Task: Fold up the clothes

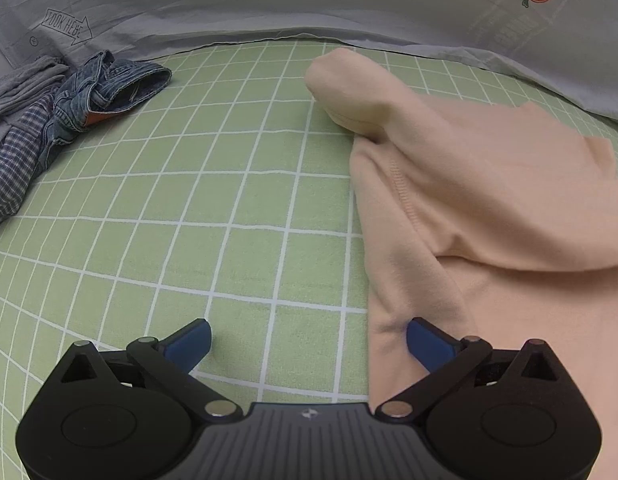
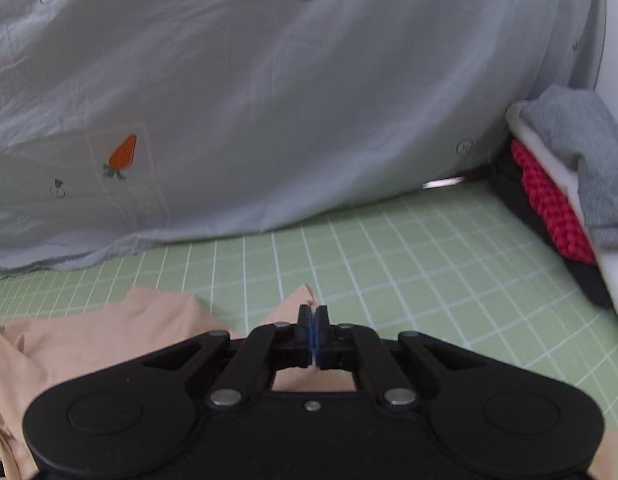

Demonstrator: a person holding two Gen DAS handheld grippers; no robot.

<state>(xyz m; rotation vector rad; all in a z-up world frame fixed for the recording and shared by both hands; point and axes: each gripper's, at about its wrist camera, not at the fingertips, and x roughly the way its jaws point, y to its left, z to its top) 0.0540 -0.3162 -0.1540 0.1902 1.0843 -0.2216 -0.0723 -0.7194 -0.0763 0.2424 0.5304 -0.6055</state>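
**Peach garment half-gathered on the green bed sheet**

At the bottom of the left wrist view, the left gripper (image 1: 308,344) holds its blue-padded jaws wide apart, straddling the near left edge of the soft peach knit garment (image 1: 489,208); one pad rests on the cloth, the other over bare sheet, seemingly placed to take that edge. At the bottom centre of the right wrist view, the right gripper (image 2: 313,334) has its jaws pressed together, apparently pinching a peach corner, though the cloth between the pads is hidden. The garment lies on the green white-gridded bed sheet (image 1: 213,208), its long axis running from the lower right towards the upper centre, where a rounded sleeve-like end points left. Beyond, at the upper left, lies a crumpled heap of denim and checked clothes (image 1: 69,108); a stack of folded clothes (image 2: 557,200) sits at the right edge, against a pale grey printed quilt (image 2: 249,100).
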